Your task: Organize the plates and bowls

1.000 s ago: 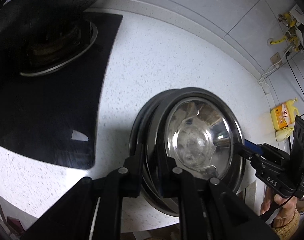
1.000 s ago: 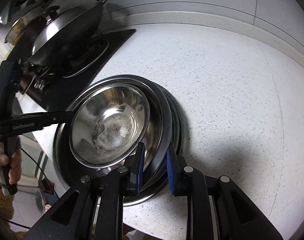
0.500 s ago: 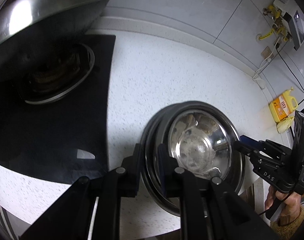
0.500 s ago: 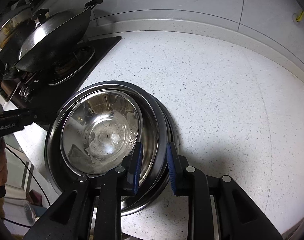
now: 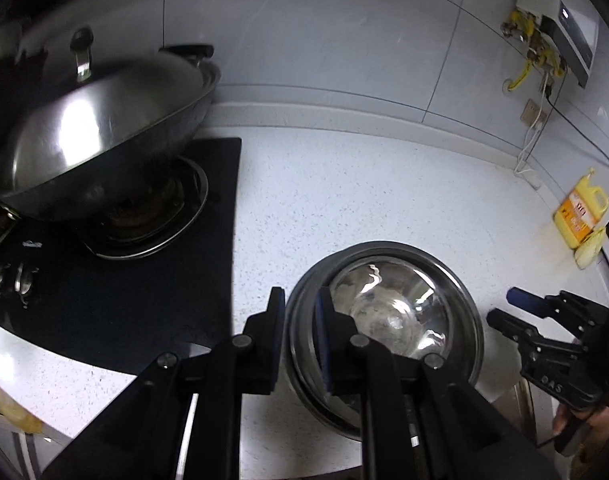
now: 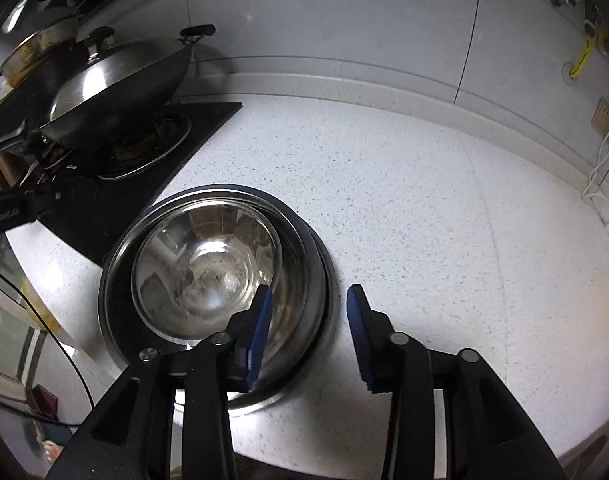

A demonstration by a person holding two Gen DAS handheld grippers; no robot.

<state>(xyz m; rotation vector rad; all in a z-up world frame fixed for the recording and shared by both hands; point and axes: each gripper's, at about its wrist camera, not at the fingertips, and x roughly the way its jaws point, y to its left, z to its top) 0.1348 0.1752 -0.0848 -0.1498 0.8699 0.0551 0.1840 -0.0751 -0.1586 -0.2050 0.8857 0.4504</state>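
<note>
A nested stack of steel bowls (image 6: 208, 276) sits at the worktop's (image 6: 424, 208) front edge beside the hob (image 5: 116, 280). Right gripper (image 6: 309, 322) spread wide, apparently released; left gripper (image 5: 299, 320) narrowly parted astride the rim, holding nothing.

Lidded wok (image 5: 100, 128) on stove (image 5: 116, 280); yellow bottle (image 5: 580, 214).

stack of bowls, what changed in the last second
The right tool opened and let go of the stack's rim. Both tools pulled back, so the wok shows fully. The left tool stays narrow around the rim. The stack stayed on the counter, small bowl inside.
</note>
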